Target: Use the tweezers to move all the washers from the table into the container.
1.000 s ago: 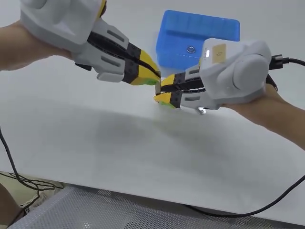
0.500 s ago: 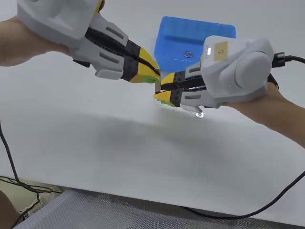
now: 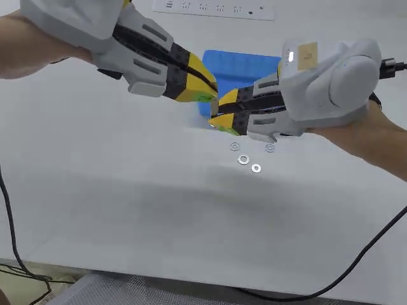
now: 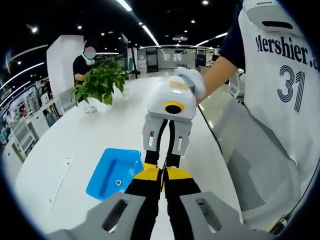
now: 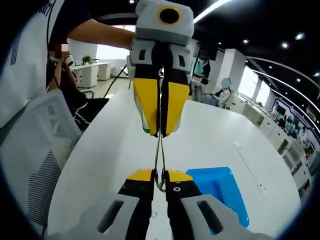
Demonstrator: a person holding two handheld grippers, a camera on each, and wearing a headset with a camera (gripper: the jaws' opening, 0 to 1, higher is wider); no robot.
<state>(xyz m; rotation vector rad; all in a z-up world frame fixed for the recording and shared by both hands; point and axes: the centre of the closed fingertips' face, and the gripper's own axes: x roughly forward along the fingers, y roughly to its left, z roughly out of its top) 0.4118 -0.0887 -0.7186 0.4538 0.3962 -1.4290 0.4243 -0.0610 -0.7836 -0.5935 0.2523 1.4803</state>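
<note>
My left gripper (image 3: pixel 213 96) comes in from the upper left and my right gripper (image 3: pixel 215 121) from the right, and their yellow tips nearly meet above the white table. A thin metal pair of tweezers (image 5: pixel 159 155) spans the two. Its looped end sits between the right gripper's shut jaws, and its arms run up into the left gripper's shut jaws. Several small washers (image 3: pixel 243 159) lie on the table just below the right gripper. The blue container (image 3: pixel 238 63) stands behind the grippers, partly hidden, with one washer (image 4: pixel 118 182) inside it.
A white power strip (image 3: pixel 213 9) lies at the far edge of the table (image 3: pixel 127 190). A black cable (image 3: pixel 356 267) trails from the right gripper over the near right of the table. A mesh chair is visible below the front edge.
The head view has shifted. Both grippers stay tip to tip and now sit higher over the table, so several washers show beneath the right one. The container is more hidden.
</note>
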